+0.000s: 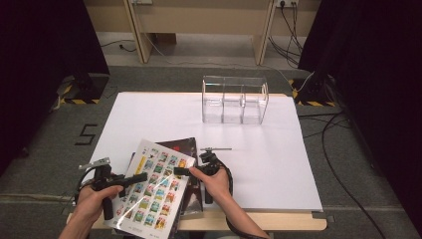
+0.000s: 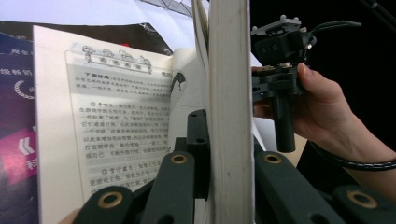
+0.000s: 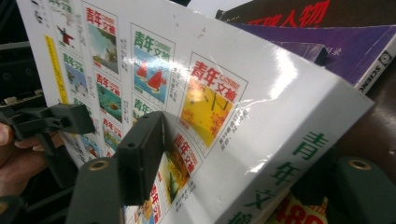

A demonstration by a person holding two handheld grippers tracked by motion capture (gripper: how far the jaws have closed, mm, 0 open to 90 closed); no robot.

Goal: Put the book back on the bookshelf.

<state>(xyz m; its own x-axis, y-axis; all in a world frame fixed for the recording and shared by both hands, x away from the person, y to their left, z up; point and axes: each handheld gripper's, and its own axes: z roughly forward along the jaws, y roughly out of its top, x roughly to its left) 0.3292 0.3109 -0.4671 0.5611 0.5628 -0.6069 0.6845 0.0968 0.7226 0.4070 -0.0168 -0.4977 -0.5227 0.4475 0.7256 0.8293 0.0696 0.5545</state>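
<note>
Surface: white sheet (image 1: 259,149) covering wooden table (image 1: 278,221), clear organizer (image 1: 234,99) sitting at far edge | Room: grey carpet (image 1: 50,144), cables trailing | Magazine (image 1: 152,186) lying tilted over dark books (image 1: 191,199), near edge | Left gripper (image 1: 137,178), right gripper (image 1: 181,171): both clamping the magazine.

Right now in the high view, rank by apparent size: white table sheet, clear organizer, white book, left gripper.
1. white table sheet, by far the largest.
2. white book.
3. clear organizer; it sits farther from the camera, so its place below the book is unsure.
4. left gripper, smallest.

Left gripper (image 1: 130,179) and right gripper (image 1: 182,171) both clamped, facing inward.
</note>
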